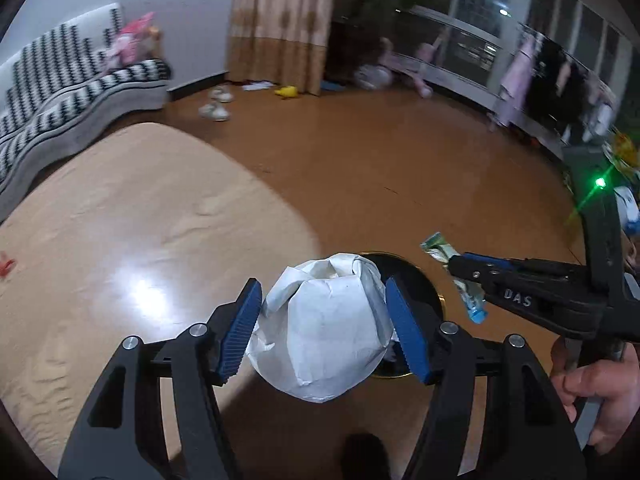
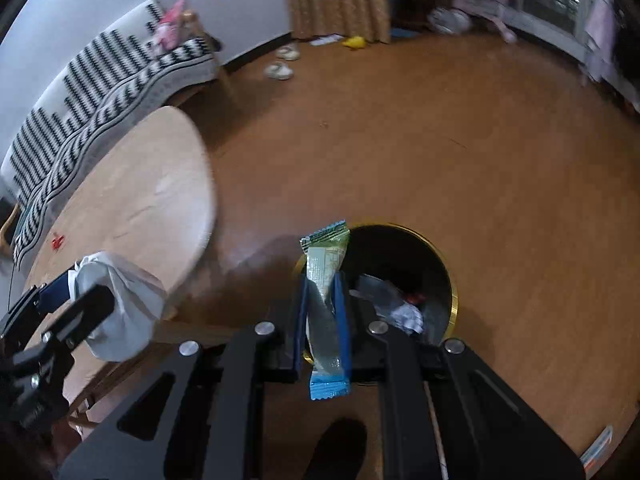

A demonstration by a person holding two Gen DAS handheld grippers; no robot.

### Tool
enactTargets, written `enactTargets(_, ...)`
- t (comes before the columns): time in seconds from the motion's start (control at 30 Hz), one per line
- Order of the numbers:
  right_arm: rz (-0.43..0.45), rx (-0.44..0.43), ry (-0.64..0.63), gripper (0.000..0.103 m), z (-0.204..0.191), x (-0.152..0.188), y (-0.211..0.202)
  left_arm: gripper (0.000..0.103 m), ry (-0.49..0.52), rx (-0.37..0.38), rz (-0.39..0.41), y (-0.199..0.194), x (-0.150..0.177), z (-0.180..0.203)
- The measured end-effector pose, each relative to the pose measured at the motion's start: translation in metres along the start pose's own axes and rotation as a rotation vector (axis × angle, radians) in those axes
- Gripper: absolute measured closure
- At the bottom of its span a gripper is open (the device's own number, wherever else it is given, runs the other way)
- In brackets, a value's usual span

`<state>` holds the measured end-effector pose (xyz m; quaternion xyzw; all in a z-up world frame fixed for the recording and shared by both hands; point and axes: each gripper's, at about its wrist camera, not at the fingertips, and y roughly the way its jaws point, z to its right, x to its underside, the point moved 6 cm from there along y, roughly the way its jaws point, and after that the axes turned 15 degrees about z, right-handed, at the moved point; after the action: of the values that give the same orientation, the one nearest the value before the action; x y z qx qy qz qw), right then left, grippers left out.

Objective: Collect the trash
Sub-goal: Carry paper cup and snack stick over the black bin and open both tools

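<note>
My left gripper (image 1: pixel 322 308) is shut on a crumpled white paper ball (image 1: pixel 324 328), its blue pads pressed on both sides. The ball hangs just above a black trash bin with a gold rim (image 1: pixel 436 292) on the floor. My right gripper (image 2: pixel 322 304) is shut on a green and blue snack wrapper (image 2: pixel 326 304), held upright over the near left rim of the same bin (image 2: pixel 454 300). Crumpled paper and other trash (image 2: pixel 400 308) lie inside the bin. Each gripper shows in the other's view: the right gripper (image 1: pixel 460 276) with its wrapper (image 1: pixel 440 252), and the left gripper (image 2: pixel 80 296) with the ball (image 2: pixel 124 312).
A round light wooden table (image 1: pixel 120 240) stands at left, a small red item (image 1: pixel 6 266) on it. Behind it is a black-and-white patterned sofa (image 1: pixel 60 92). Shoes (image 1: pixel 216 106), a yellow toy (image 1: pixel 288 91) and curtains (image 1: pixel 280 20) lie far back. A dark shoe tip (image 2: pixel 340 448) is below.
</note>
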<state>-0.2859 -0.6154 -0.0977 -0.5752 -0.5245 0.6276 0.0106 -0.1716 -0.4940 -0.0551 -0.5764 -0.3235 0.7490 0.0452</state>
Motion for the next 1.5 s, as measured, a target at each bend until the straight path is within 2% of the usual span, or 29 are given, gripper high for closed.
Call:
enactTargets(0.17,-0.033,0.038,0.024,0.089,0.033,0.01,0.008,0.04,0.014,0.046,-0.052,0.042,0.013,0.029)
enactTargets(0.5,-0.041,0.041,0.047,0.089,0.044,0.001,0.019,0.04,0.014,0.059,-0.096,0.092,0.017,0.035)
enactTargets(1.0,-0.049,0.041,0.069,0.089,0.048,0.0,0.031,0.04,-0.007,0.059,-0.099,0.106,0.016,0.039)
enactTargets(1.07,-0.045,0.038,0.079,0.086,0.048,-0.001,0.03,0.04,-0.008,0.058,-0.098,0.105,0.017,0.041)
enactTargets(1.1,-0.042,0.041,0.082,0.074,0.049,-0.002,0.03,0.04,-0.008,0.058,-0.098,0.105,0.017,0.041)
enactTargets(1.13,-0.037,0.046,0.082,0.048,0.05,-0.004,0.03,0.04,-0.008,0.059,-0.096,0.105,0.017,0.041)
enactTargets(1.17,-0.028,0.057,0.08,0.039,0.051,-0.005,0.029,0.04,-0.01,0.057,-0.094,0.105,0.017,0.043)
enactTargets(1.2,-0.012,0.078,0.073,0.036,0.053,-0.007,0.027,0.04,-0.013,0.058,-0.093,0.105,0.017,0.042)
enactTargets(1.5,0.021,0.124,0.138,0.036,0.075,-0.014,0.02,0.04,-0.019,0.064,-0.095,0.105,0.018,0.044)
